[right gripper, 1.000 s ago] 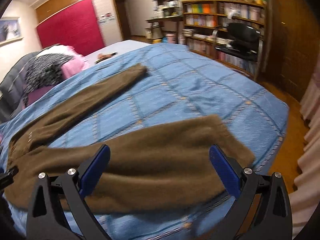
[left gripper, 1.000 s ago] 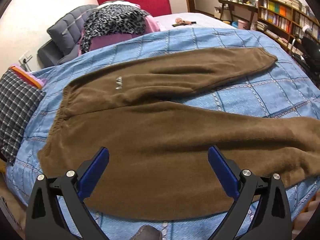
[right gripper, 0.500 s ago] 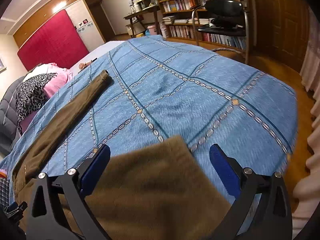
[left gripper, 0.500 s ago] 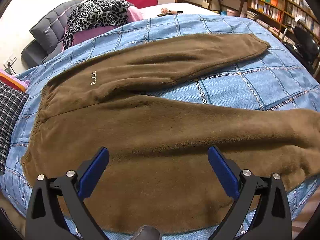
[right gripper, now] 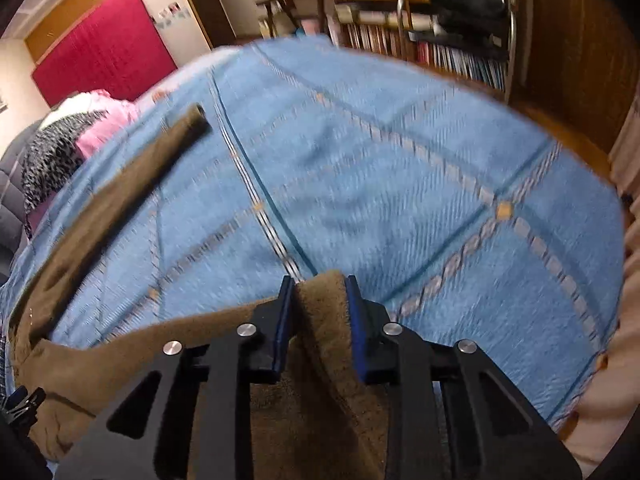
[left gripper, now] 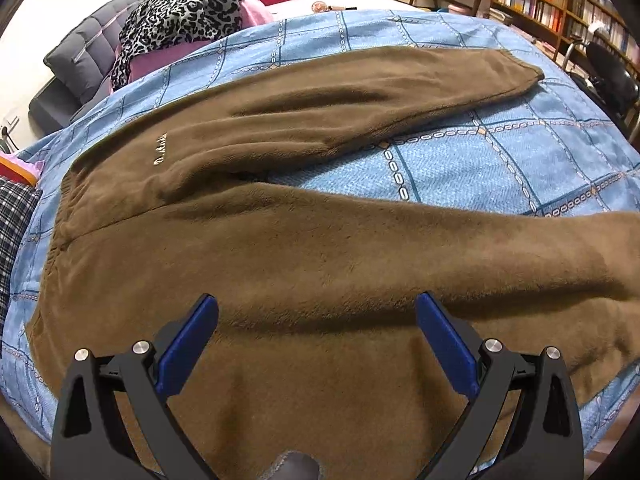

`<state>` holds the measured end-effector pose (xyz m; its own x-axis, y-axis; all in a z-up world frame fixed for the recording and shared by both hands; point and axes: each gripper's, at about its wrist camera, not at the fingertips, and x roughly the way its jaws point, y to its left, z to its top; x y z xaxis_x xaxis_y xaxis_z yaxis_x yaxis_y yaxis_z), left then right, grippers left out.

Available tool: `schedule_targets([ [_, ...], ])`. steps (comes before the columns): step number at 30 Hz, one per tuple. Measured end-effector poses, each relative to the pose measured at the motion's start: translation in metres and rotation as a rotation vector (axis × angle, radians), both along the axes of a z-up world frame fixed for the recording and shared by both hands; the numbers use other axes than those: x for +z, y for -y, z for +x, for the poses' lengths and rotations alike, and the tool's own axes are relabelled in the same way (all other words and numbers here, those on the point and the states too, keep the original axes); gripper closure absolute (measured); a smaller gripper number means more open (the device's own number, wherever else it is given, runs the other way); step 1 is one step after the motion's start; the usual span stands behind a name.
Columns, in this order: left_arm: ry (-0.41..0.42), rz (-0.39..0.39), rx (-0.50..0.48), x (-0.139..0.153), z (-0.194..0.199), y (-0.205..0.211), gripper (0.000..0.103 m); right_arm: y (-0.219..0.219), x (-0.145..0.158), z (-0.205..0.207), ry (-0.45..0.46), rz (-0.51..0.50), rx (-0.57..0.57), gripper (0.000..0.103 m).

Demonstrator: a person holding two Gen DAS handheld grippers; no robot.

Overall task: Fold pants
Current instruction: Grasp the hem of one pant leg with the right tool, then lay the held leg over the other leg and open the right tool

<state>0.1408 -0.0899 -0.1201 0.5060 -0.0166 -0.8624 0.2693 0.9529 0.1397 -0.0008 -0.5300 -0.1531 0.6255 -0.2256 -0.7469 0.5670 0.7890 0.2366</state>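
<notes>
Pants spread flat on bedspread; my right gripper apparently clamps 1 cuff, left gripper gapes above; next, carry cuff across.

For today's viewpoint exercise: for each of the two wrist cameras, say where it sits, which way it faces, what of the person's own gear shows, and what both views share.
Left wrist: sits on the left gripper, looking across the brown pants from near the waist toward the bookshelves; its open blue fingers show.
Right wrist: sits on the right gripper, low over the bed, facing the blue blanket; its fingers pinch a pant leg's end.
Shared: pants, blanket, bookshelves, leopard-print cloth.
</notes>
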Motion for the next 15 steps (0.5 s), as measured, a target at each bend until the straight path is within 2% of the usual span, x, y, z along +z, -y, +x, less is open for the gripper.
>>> schedule_targets([
  [5,0.016,-0.016,0.008,-0.005,0.008,0.006,0.005,-0.005,0.021,0.011,0.047,-0.088,0.02,0.079],
  [8,0.011,-0.018,0.016,-0.017,0.015,0.009,0.005,-0.002,0.01,0.023,0.019,-0.115,0.015,0.079],
  [12,-0.009,-0.016,0.023,-0.031,0.022,0.013,0.005,0.01,-0.023,0.03,-0.036,-0.058,-0.021,0.082],
  [15,-0.014,-0.015,0.023,-0.039,0.026,0.014,0.005,0.01,-0.032,0.029,-0.031,-0.055,-0.023,0.081],
])
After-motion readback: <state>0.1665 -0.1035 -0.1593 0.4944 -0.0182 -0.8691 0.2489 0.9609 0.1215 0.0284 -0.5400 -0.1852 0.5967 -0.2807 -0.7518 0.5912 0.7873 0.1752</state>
